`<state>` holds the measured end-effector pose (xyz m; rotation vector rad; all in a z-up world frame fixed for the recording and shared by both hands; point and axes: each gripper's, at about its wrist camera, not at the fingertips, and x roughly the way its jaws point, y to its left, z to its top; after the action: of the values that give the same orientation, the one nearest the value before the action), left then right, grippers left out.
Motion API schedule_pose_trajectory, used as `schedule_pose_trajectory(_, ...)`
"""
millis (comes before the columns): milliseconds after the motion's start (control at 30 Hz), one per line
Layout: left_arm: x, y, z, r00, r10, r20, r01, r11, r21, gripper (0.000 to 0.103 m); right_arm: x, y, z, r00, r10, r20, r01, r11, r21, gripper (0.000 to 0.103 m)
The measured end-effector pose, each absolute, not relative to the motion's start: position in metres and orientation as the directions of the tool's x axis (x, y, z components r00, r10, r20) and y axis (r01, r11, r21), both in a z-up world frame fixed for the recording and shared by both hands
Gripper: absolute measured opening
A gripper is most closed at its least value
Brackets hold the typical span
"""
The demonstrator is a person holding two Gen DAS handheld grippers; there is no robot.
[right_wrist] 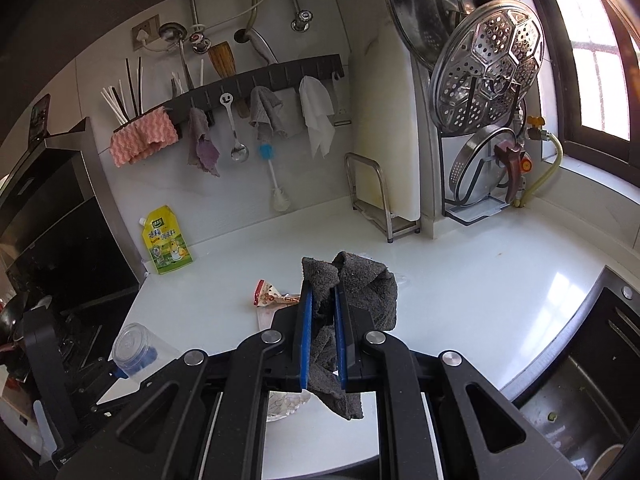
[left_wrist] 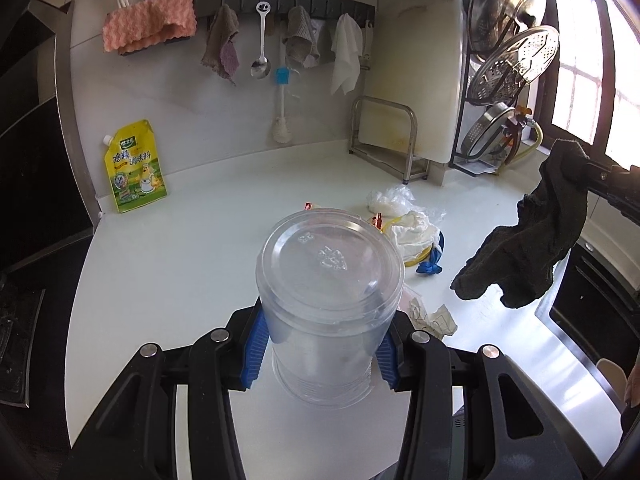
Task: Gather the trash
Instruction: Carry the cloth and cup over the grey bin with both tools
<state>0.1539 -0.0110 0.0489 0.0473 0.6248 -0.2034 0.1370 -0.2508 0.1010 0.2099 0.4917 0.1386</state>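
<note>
Nearest to you, your left gripper (left_wrist: 320, 354) is clenched around a clear plastic cup (left_wrist: 330, 300), its blue pads pressing on both sides of the wall. The cup lies tilted, with its bottom turned away from you, and it is lifted above the near edge of the white counter (left_wrist: 180, 264).

Your right gripper (right_wrist: 322, 336) is almost fully closed and grasps a dark grey rag (right_wrist: 360, 292). The cloth hangs free between the fingers and is raised above the right side of the counter, next to the sink (right_wrist: 580, 380).

A little further, near the middle of the counter, the trash is not yet collected: a crumpled paper (left_wrist: 434, 318) just behind the cup, a pile of plastic bags and wrappers (left_wrist: 408, 224) with a blue scrap (left_wrist: 430, 266), and a red snack wrapper (right_wrist: 268, 296). At the far left corner a yellow sauce pouch (left_wrist: 134, 168) leans on the wall. At the far right edge stand a cutting board (left_wrist: 416, 80) and steel lids (left_wrist: 514, 64).

It seems you are in the carrying step, with both hands full. The next move probably needs a place to drop the cup; no bin is visible in these views, so I cannot tell where it goes. The rag seems to be more a tool than trash.
</note>
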Motion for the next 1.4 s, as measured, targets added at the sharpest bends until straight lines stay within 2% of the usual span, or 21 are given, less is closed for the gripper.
schedule_pose_trajectory(567,0.077,-0.025,0.06,0.792,-0.237,-0.563,0.275,0.961,-0.019,0.045,0.037,-0.249,0.076,0.87,0.16,-0.467,-0.051,0.97,0.238,0.01)
schedule_pose_trajectory(1000,0.021,-0.047,0.022,0.742,-0.266,-0.615,0.332,0.943,-0.007,0.045,-0.032,-0.238,0.01,0.814,0.173,-0.554,-0.022,0.963,0.268,0.01)
schedule_pose_trajectory(1400,0.003,-0.057,-0.017,0.693,-0.272,-0.668,0.343,0.939,-0.026,0.045,-0.053,-0.235,-0.041,0.764,0.181,-0.619,0.019,0.953,0.302,0.01)
